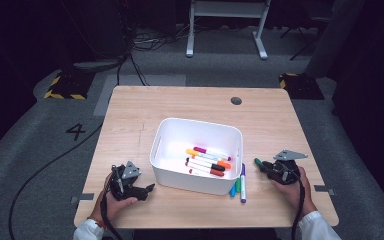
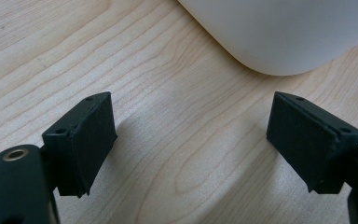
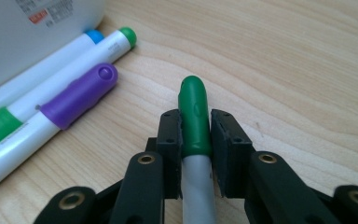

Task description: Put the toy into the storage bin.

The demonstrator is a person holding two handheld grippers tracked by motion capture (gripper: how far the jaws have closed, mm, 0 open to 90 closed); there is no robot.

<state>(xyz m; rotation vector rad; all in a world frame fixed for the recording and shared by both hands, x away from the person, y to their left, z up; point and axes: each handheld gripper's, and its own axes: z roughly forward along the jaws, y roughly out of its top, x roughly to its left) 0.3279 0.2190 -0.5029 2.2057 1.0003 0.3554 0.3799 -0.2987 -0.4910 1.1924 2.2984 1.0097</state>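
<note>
Jaws of my right gripper [image 3: 196,135] are clamped on a green-capped marker [image 3: 194,116] — the black pads press both sides of the glossy rounded cap, and the grey-white barrel runs back between them. I see it just right of the white plastic bin [image 1: 196,150], low over the pale wood-grain table [image 1: 130,115].

Against the bin's right wall lie three more round-barrelled markers: a purple-capped marker [image 3: 79,95] nearest my gripper, a green-tipped marker [image 3: 116,42] beside it, and a blue-tipped marker [image 3: 92,36] touching the wall. Inside the bin, a small heap of white markers [image 1: 207,161] with pink, orange, black and red caps rests on the smooth floor.

My left gripper [image 2: 191,135] sits just left of the bin's rounded near corner, its flat matte pads spread wide with bare wood between them — gripping nothing. A person's hands in white sleeves hold both grippers.
</note>
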